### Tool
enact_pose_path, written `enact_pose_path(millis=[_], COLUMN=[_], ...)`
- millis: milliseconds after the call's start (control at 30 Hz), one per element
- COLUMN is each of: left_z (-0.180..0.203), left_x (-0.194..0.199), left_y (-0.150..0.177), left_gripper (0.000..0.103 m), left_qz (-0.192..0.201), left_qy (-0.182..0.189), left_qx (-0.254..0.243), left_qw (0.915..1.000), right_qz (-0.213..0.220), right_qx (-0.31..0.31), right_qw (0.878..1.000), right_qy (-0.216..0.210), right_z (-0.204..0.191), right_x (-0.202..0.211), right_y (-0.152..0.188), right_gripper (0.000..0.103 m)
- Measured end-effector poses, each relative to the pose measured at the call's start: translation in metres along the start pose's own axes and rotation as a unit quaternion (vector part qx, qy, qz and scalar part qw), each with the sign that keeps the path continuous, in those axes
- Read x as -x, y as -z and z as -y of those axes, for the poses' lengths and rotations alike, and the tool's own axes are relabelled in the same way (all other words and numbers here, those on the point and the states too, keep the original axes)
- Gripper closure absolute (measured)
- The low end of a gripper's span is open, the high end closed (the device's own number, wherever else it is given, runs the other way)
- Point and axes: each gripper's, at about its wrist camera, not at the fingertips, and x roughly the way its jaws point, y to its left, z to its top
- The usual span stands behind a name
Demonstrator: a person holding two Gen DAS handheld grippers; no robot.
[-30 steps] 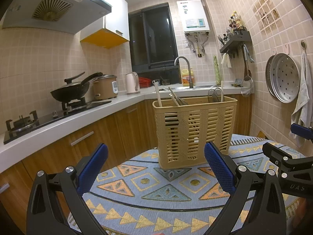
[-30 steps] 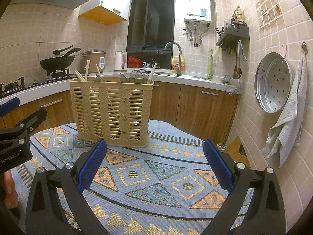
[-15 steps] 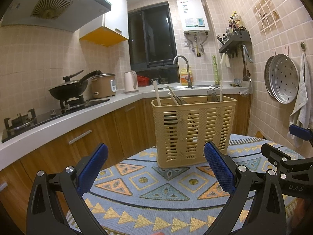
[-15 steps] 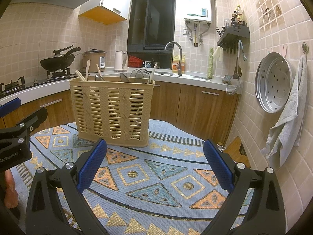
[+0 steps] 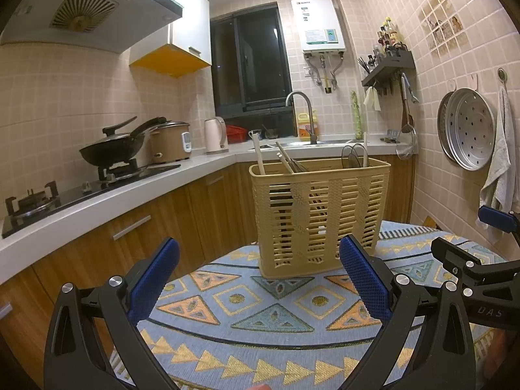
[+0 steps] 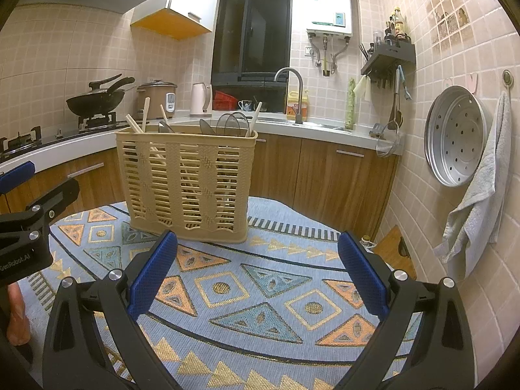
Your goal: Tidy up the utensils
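We hold the left gripper (image 5: 258, 274) and the right gripper (image 6: 256, 268) low over the patterned cloth (image 6: 260, 292) on the bench, both with jaws spread wide and empty. The beige slotted basket (image 5: 320, 214) stands upright ahead of us, utensils (image 6: 227, 123) poking from its top; what they are is hard to say.
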Motion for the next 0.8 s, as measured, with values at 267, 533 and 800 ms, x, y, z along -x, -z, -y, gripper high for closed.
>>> enact_pose_path(millis=[267, 533, 800], left_z=[-0.0001, -0.0005, 0.0014], left_x=[0.0003, -0.001, -0.0017], left_y=[0.0004, 0.0008, 0.001], left_gripper=[0.008, 0.008, 0.008], left_qz=[0.0, 0.0, -0.001], left_qy=[-0.002, -0.001, -0.008], left_qx=[0.0, -0.001, -0.006], left_qw=[1.0, 1.0, 0.9999], right_qz=[0.001, -0.001, -0.004], right_qx=[0.002, 0.003, 0.001], right_qw=[1.0, 1.0, 1.0], right_qy=[-0.001, 0.0, -0.001], right_z=[0.0007, -0.0004, 0.0005], right_x=[-0.0001, -0.0008, -0.0013], right_y=[0.0006, 0.0007, 0.0004], right_gripper=[0.008, 0.008, 0.008])
